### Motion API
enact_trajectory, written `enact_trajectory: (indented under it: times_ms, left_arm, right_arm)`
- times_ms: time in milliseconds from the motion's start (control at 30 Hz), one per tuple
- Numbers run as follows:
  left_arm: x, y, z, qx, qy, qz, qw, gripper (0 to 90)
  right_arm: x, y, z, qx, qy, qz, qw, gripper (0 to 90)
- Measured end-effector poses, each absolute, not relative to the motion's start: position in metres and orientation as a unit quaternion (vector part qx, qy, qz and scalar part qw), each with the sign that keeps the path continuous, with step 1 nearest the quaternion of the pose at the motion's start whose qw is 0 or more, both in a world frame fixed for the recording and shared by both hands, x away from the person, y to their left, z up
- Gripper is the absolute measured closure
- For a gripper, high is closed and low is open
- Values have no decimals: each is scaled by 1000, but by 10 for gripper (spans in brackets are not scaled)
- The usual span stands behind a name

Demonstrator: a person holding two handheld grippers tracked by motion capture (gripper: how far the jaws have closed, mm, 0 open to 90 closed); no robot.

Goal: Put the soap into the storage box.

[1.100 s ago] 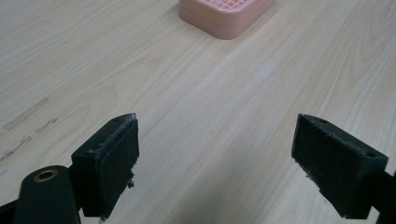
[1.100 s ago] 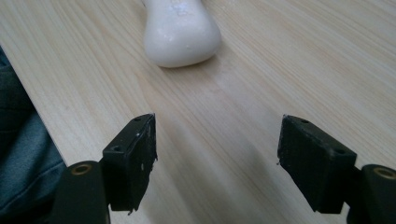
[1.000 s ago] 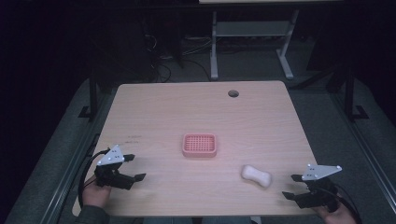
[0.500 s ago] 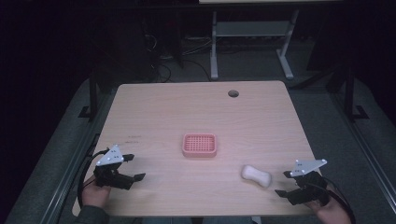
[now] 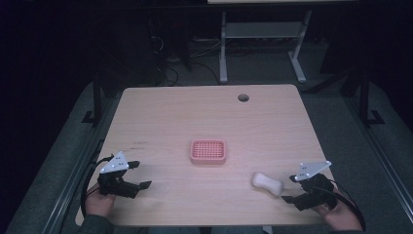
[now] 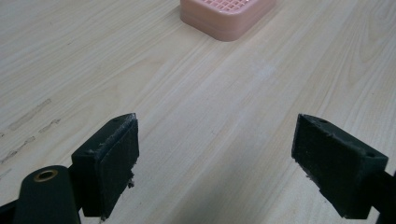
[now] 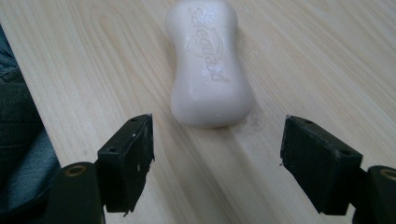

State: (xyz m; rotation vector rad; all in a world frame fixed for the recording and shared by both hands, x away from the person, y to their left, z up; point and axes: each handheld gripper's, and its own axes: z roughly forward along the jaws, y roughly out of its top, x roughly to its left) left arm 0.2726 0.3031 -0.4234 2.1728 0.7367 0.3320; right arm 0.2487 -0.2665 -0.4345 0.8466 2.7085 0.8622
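Observation:
A white, waisted soap bar (image 5: 267,183) lies flat on the wooden table (image 5: 195,117) near its front right. My right gripper (image 5: 288,189) sits just right of it, open; its jaws have just been opening wider and nothing is between them. In the right gripper view the soap bar (image 7: 210,65) lies a little beyond the tips of the right gripper (image 7: 217,158), lengthwise. A pink grid-topped soap dish (image 5: 208,151) stands at the table's middle. My left gripper (image 5: 141,174) rests at the front left, open and holding nothing; in its own view the left gripper (image 6: 215,154) points at the pink dish (image 6: 226,16).
A round cable hole (image 5: 243,97) is near the table's far edge. A grey desk frame (image 5: 263,34) stands on the dark floor behind. The table's front edge and a trouser leg (image 7: 18,154) lie close to the right gripper's left jaw.
My right gripper has moved left along the front edge, closer to the soap bar. The left gripper, soap and dish have stayed in place.

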Motion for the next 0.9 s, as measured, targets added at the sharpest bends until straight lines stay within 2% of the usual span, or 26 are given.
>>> enact_trajectory:
  times_ms: [900]
  left_arm:
    - [274, 305, -423, 859, 291, 133, 400, 148]
  right_arm:
    - [270, -228, -433, 263, 922, 269, 87, 250]
